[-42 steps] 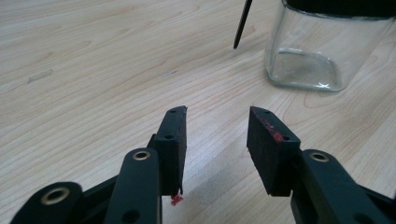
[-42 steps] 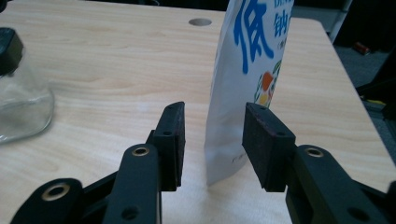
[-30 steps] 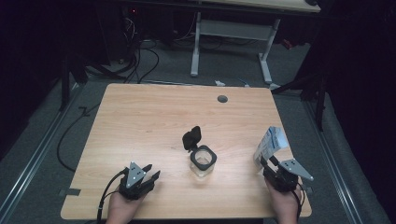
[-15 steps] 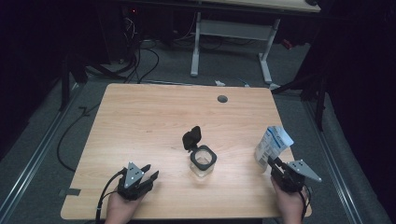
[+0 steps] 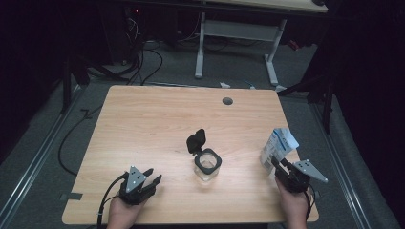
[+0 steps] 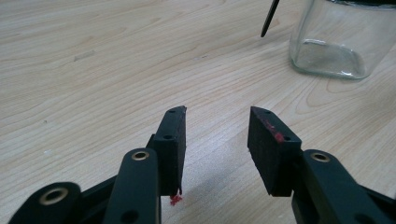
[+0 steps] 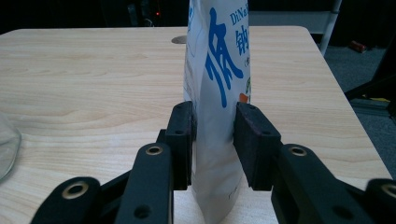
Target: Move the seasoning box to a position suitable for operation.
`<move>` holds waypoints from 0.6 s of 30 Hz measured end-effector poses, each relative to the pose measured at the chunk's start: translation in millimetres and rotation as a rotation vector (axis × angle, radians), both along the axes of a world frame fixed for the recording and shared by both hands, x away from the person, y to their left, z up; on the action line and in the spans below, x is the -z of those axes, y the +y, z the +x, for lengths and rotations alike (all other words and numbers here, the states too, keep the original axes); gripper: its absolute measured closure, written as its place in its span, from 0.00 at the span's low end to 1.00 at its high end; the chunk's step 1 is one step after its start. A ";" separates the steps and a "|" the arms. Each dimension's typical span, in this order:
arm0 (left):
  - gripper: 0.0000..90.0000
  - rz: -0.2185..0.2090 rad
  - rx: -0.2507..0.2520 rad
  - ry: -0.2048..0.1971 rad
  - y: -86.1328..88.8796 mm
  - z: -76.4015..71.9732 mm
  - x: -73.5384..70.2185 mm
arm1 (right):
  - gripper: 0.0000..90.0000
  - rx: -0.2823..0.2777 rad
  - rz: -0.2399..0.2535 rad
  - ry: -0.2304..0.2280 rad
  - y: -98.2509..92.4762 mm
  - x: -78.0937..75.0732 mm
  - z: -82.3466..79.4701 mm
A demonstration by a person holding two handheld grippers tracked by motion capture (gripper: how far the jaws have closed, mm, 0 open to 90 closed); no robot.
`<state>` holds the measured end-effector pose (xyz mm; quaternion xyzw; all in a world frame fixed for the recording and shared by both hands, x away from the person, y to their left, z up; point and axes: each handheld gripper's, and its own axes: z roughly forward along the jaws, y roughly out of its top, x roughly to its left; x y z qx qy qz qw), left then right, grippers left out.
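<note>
A white bag with blue print (image 5: pixel 279 145) (image 7: pixel 219 56) stands upright near the table's right edge. My right gripper (image 5: pixel 276 164) (image 7: pixel 215 106) is shut on its lower part, with a pad against each side. Its jaws have just been opening slightly, and the bag is still between them. A square clear glass jar (image 5: pixel 207 164) (image 6: pixel 343 42) stands at the table's middle, and its black hinged lid (image 5: pixel 197 140) is flipped up. My left gripper (image 5: pixel 154 174) (image 6: pixel 217 114) rests low at the front left. It is open, with bare wood between its pads.
The wooden table (image 5: pixel 157 119) has a round cable hole (image 5: pixel 227 100) near its far edge. The jar's rounded edge (image 7: pixel 7 149) shows at the left in the right gripper view. Beyond the table stand a white desk frame (image 5: pixel 234 28) and floor cables (image 5: pixel 143 62).
The right hand has shifted a little to the right, and the bag in its jaws has turned to stand more upright. The left gripper and the jar have not moved.
</note>
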<state>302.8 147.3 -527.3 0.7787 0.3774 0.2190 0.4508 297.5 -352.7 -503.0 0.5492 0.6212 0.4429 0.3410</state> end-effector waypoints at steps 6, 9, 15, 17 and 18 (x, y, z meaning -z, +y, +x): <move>0.63 0.001 0.003 -0.003 1.2 -0.7 0.0 | 0.68 -0.004 0.008 -0.015 1.1 -2.0 2.1; 0.63 0.004 0.003 -0.003 1.4 -0.9 0.3 | 0.74 -0.003 -0.001 -0.008 1.7 -0.7 3.6; 0.63 0.001 0.002 -0.001 2.2 -0.8 0.6 | 0.88 0.002 -0.021 -0.023 2.2 -0.9 2.1; 0.63 0.001 0.004 -0.001 1.8 -1.0 0.7 | 0.90 0.000 -0.025 -0.024 2.3 -1.3 1.7; 0.63 0.001 0.004 -0.002 1.4 -1.2 0.7 | 0.91 -0.001 -0.024 -0.023 2.1 -1.5 1.6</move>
